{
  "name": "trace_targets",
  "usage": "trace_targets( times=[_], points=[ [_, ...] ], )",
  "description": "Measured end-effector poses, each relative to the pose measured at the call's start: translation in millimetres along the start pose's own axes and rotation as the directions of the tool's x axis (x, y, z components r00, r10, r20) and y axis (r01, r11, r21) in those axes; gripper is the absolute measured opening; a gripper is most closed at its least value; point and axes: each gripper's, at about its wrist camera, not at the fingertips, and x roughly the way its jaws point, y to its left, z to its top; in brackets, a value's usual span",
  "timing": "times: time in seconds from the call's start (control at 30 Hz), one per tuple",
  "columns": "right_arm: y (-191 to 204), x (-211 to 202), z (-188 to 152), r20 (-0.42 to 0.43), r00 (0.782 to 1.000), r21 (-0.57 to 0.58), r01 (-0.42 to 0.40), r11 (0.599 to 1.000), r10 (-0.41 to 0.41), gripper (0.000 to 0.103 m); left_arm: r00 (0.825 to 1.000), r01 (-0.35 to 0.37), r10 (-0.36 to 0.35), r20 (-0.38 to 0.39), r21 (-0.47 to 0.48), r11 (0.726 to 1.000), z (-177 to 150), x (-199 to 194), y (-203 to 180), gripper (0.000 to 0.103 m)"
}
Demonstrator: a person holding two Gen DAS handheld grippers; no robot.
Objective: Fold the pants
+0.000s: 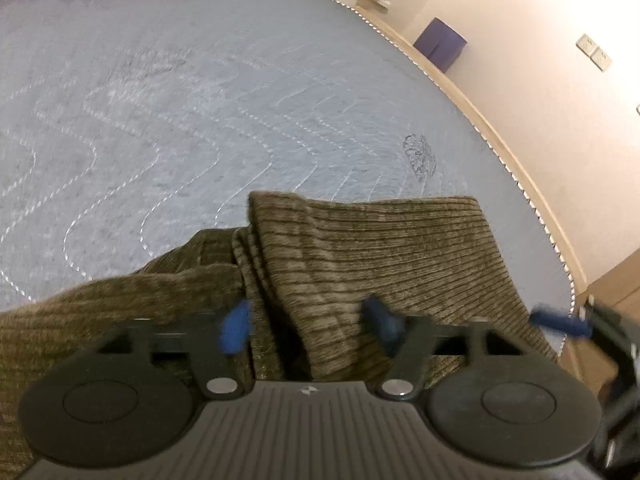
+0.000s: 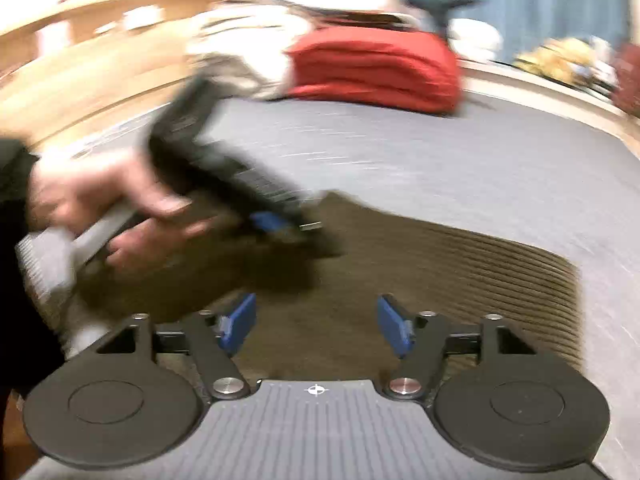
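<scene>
Olive-brown corduroy pants point(image 1: 360, 248) lie folded on the grey quilted mat point(image 1: 160, 100). My left gripper point(image 1: 308, 326) is open, its blue pads point(image 1: 236, 328) spread just above the pants with a raised fold between them. The right gripper's blue fingertip point(image 1: 560, 322) shows at the right edge of the left wrist view. In the right wrist view my right gripper point(image 2: 316, 326) is open and empty over the pants point(image 2: 440, 272). The left gripper point(image 2: 276, 222), held by a hand point(image 2: 100, 200), hovers over the pants' left part. This view is motion-blurred.
A stack of folded red cloth point(image 2: 376, 68) lies at the mat's far end, with a pile of pale and dark clothes point(image 2: 320, 0) behind it. The mat's stitched edge point(image 1: 520, 184) runs along a wooden floor. A purple box point(image 1: 440, 44) stands by the wall.
</scene>
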Motion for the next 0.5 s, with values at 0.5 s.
trace_targets(
  times=[0.5],
  points=[
    [-82.7,-11.2,-24.4,-0.169,0.917,0.266,0.396,0.879,-0.362,0.087,0.986,-0.163,0.162,0.028,0.043,0.986,1.8,-40.3,2.8,0.02]
  ],
)
